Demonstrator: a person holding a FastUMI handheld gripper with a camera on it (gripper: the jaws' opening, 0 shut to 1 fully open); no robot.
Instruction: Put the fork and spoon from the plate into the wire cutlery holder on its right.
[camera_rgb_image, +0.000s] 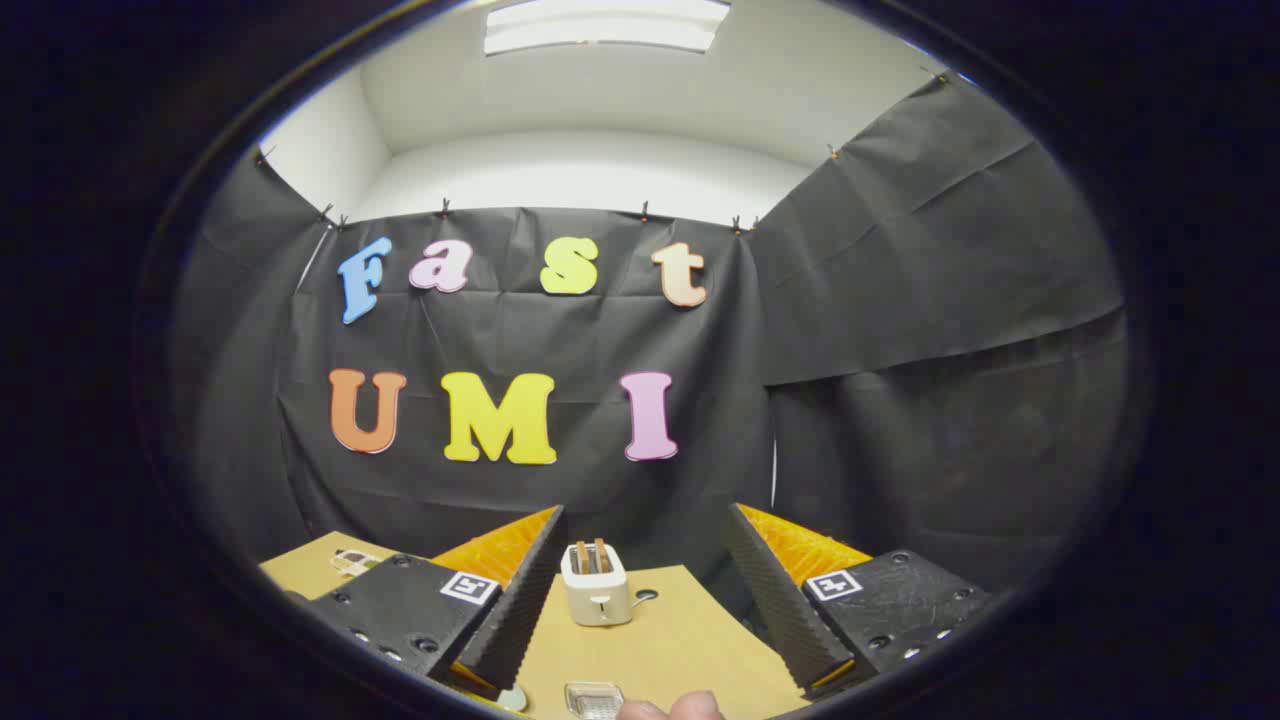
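Table (690, 640): tan wooden top, running ahead under the fingers to the black cloth wall

Gripper (640, 600): two black ribbed fingers with orange backs, spread wide apart, nothing between them; each carries a small square black-and-white marker tag, a coded pattern and not readable writing

Toaster (597, 585): cream, two slots with bread standing in them, on the table between the fingers and a little ahead; no brand legible

Small items: a clear ridged object (594, 698) just below the fingers, too cropped to name; fingertips of a person's hand (670, 709) beside it; flat cards (352, 562) on the far left of the table, print too small to read

Task things: fork, spoon, plate and wire cutlery holder cannot be located from this high, level aim

Step, as judged: approach, nothing yet picked up. Next move calls for tipping the gripper down to find the plate, then lining the open fingers across one utensil handle
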